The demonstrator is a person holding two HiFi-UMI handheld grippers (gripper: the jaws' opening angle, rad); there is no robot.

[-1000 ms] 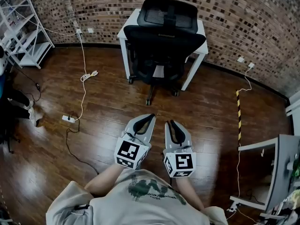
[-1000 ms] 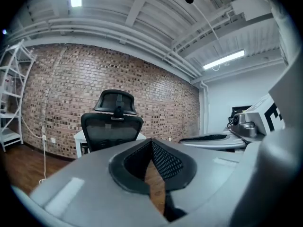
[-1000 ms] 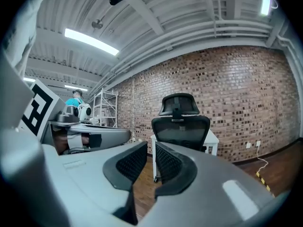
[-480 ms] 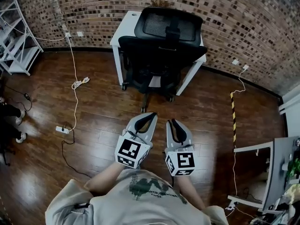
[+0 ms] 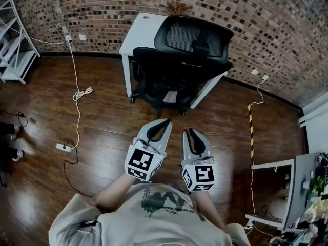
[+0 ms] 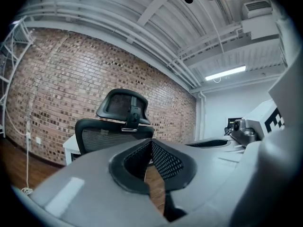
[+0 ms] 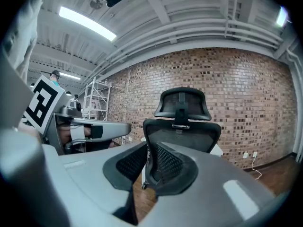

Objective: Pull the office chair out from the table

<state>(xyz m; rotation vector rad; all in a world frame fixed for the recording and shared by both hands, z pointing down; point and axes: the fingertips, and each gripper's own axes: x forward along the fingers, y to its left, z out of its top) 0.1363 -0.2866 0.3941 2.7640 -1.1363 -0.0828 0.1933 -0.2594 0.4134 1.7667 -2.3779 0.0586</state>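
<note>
The office chair point(image 5: 179, 68) is tucked in at the table point(image 5: 142, 28). Its seat is under the white top, and its mesh back and headrest face the person. It stands straight ahead of both grippers and apart from them, with bare wooden floor point(image 5: 107, 117) in between. Neither gripper touches it.

The left gripper point(image 5: 165, 122) is clenched, its tips meeting with nothing between them. In the left gripper view the chair point(image 6: 116, 126) rises just above and to the left of the closed jaws point(image 6: 151, 143). The right gripper point(image 5: 190, 132) is just beside the left and points the same way. Its jaws are nearly together with only a thin slit between them, and they hold nothing. In the right gripper view the chair point(image 7: 182, 122) stands directly beyond the tips point(image 7: 148, 148).

The table stands against a brick wall point(image 5: 102, 9) beyond the chair, with a dried plant point(image 5: 177, 6) at its far edge. Off to the left gripper's side, a white cable point(image 5: 77, 94) trails across the floor to a power strip point(image 5: 64, 147), and a metal rack point(image 5: 13, 55) stands farther out. On the right gripper's side lie a yellow-and-black striped strip point(image 5: 251, 132) and another white desk point(image 5: 287, 188).
</note>
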